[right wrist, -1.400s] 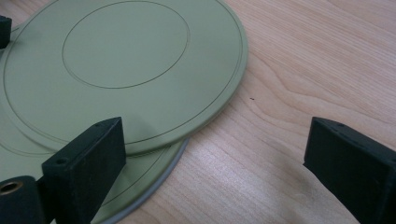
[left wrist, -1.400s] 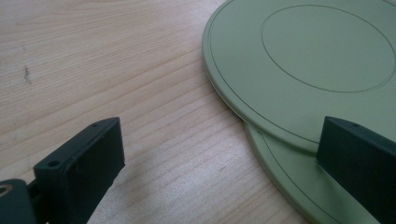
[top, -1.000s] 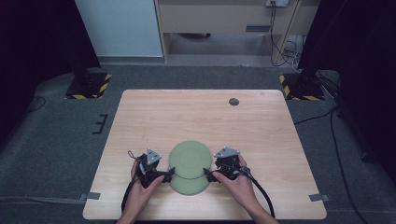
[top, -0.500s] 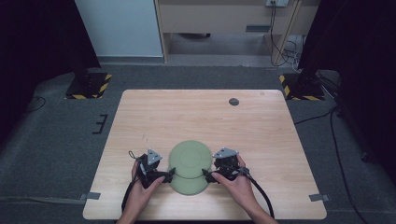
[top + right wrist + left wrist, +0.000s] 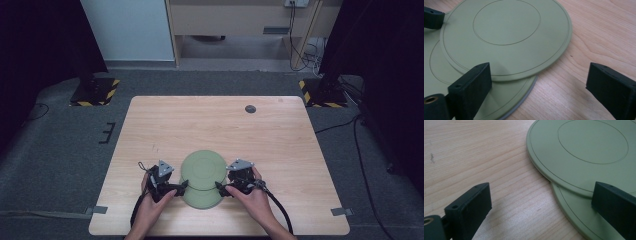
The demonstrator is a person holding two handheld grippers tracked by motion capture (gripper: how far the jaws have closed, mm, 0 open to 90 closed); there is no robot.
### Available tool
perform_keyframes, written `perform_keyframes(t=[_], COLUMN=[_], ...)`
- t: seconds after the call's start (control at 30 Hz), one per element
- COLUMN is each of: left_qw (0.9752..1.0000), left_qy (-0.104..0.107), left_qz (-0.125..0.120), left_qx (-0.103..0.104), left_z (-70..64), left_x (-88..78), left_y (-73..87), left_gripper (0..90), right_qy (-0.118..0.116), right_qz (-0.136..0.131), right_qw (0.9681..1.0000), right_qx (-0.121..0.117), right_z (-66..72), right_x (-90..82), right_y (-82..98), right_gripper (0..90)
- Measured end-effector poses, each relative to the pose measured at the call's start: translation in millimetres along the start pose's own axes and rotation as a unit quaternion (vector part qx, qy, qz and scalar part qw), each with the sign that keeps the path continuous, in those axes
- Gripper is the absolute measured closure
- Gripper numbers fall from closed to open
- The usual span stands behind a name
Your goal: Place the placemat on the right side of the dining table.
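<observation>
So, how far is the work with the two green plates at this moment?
The upper green plate already lies on the lower green plate, shifted toward the table's far side, so they overlap but are not aligned. In hand: the left hand-held gripper and right hand-held gripper sit open at opposite edges, gripping nothing. What is left is probably grasping an edge and moving a plate.

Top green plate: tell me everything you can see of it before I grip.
The top green plate is round, flat, matte sage green, plastic-looking, with a thin ring groove near its rim and another round its centre. It lies level, overlapping a matching lower plate and shifted toward the table's far side. Both open grippers flank it; no clear contact.
</observation>
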State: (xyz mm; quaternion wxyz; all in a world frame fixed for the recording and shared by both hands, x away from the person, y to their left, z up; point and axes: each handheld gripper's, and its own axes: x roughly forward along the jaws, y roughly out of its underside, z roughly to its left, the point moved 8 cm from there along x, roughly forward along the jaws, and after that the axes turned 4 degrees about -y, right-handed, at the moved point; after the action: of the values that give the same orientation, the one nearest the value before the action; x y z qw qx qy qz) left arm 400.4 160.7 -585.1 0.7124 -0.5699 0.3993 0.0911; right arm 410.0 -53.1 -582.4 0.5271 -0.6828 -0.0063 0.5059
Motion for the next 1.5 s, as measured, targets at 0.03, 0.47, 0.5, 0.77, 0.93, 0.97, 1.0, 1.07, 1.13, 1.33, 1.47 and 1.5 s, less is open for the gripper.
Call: perform_keyframes(t=[0.03,0.47,0.5,0.77,0.93,0.97,1.0,1.07,1.13,1.33,1.47,1.5], left_qw=[1.0,0.9999,0.9999,0.9999,0.9999,0.9999,0.9999,0.9999,0.9999,1.0,0.9999,0.9999], left_qy=[0.0,-0.011,-0.011,-0.009,-0.005,-0.005,-0.001,0.001,0.0,0.002,0.004,0.005], left_qz=[0.0,0.0,0.0,0.001,0.001,0.001,0.001,0.002,0.001,0.001,-0.001,-0.002], left_qx=[0.0,-0.007,-0.007,-0.012,-0.011,-0.011,-0.011,-0.013,-0.012,-0.01,-0.013,-0.014], left_z=[0.0,1.4,1.4,2.6,1.3,1.3,1.3,1.9,1.7,1.4,1.6,1.6], left_x=[0.0,1.9,1.9,3.7,0.7,0.7,-0.8,-1.0,-0.8,-1.5,-1.0,-1.0], left_y=[0.0,-1.3,-1.3,-1.3,1.0,1.0,2.5,3.0,3.0,3.7,4.0,4.1], left_gripper=[2.2,1.3,1.7,0.0,1.1,1.1,1.1,1.0,0.9,0.9,0.9,0.9], right_qy=[0.0,0.014,0.014,0.023,0.014,0.014,0.004,-0.003,-0.014,-0.023,-0.032,-0.032], right_qz=[0.0,-0.005,-0.005,-0.003,-0.014,-0.014,-0.01,-0.002,0.016,0.032,0.041,0.041], right_qw=[1.0,0.9998,0.9998,0.9995,0.9995,0.9995,0.9998,1.0,0.9998,0.999,0.9984,0.9984], right_qx=[0.0,0.012,0.012,0.024,0.024,0.024,0.019,0.007,-0.006,-0.02,-0.021,-0.021], right_z=[0.0,-12.2,-12.2,-19.5,-18.8,-18.8,-17.7,-16.6,-16.8,-27.2,-34.3,-34.3], right_x=[0.0,-0.1,-0.1,-0.1,-9.4,-9.4,-15.0,-21.6,-26.9,-34.2,-23.1,-23.1], right_y=[0.0,-1.8,-1.8,0.3,-4.3,-4.3,-4.5,-6.8,-9.6,-29.7,-52.8,-52.8], right_gripper=[7.4,7.2,7.2,6.8,8.6,8.6,8.0,7.2,6.8,5.7,7.2,7.2])
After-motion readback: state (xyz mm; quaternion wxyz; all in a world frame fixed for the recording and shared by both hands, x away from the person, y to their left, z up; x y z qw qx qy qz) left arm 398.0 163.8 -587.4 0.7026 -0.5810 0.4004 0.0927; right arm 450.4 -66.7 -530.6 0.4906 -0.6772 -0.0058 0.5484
